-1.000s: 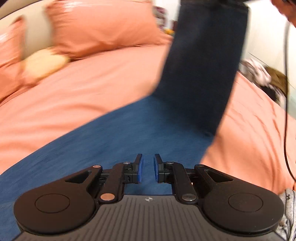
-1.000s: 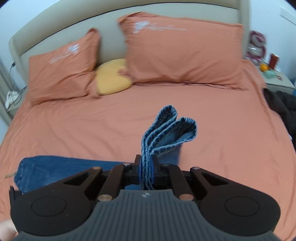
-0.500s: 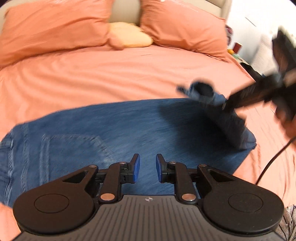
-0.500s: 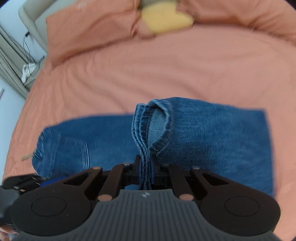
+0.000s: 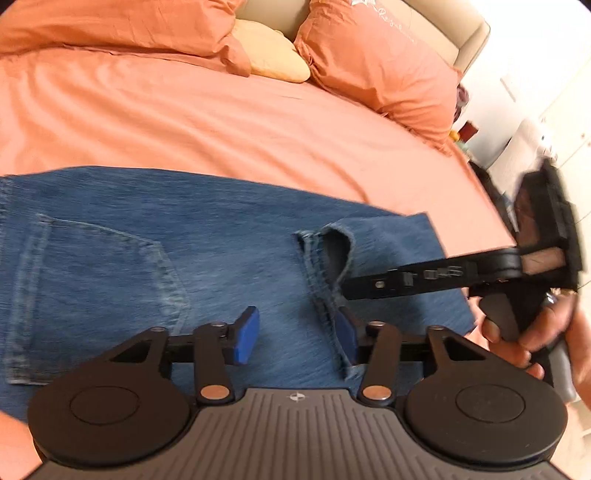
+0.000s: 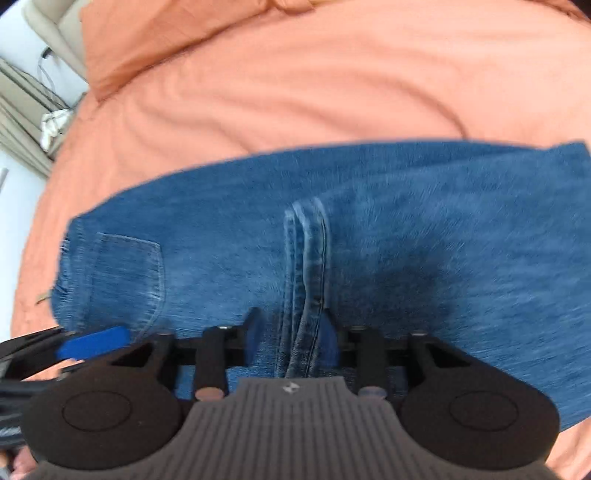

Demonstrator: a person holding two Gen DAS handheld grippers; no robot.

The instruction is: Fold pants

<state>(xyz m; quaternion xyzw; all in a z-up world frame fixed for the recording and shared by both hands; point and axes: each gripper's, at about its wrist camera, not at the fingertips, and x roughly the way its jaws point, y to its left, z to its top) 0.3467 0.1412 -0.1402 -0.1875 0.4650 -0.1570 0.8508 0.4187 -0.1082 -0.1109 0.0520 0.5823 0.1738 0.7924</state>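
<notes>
Denim, mid-blue and faded along the seams: pants [image 5: 207, 236] spread flat across the salmon bedsheet [image 5: 221, 122], doubled over lengthwise with the leg ends folded back onto the upper part. Back pocket [image 5: 110, 266] at 9 o'clock in the left wrist view, stitched in paler thread, with the waistband edge just beyond it at the frame's left rim. Hem cuffs [image 5: 325, 266] stacked in several layers near the centre, one cuff mouth gaping open, the stack running toward 6 o'clock. Fold edge of the legs at 3 o'clock, lying straight against the sheet.

Left gripper [image 5: 295, 332] low over the denim, blue pads [image 5: 245, 334] spread wide apart, grasping nothing; right-hand pad just beside the hem stack. Right gripper [image 6: 291, 339] also spread wide, hem layers [image 6: 306, 280] lying loose between the pads and no longer pinched, seen running from centre to 6 o'clock in its own view. Same gripper visible from the left wrist at 3 o'clock, one black finger [image 5: 424, 277] reaching in over the cuffs, the person's right hand [image 5: 535, 339] wrapped round its handle.

Salmon pillows [image 5: 380, 62] and a yellow cushion [image 5: 273, 55] at 12 o'clock against the beige headboard [image 5: 443, 29].
</notes>
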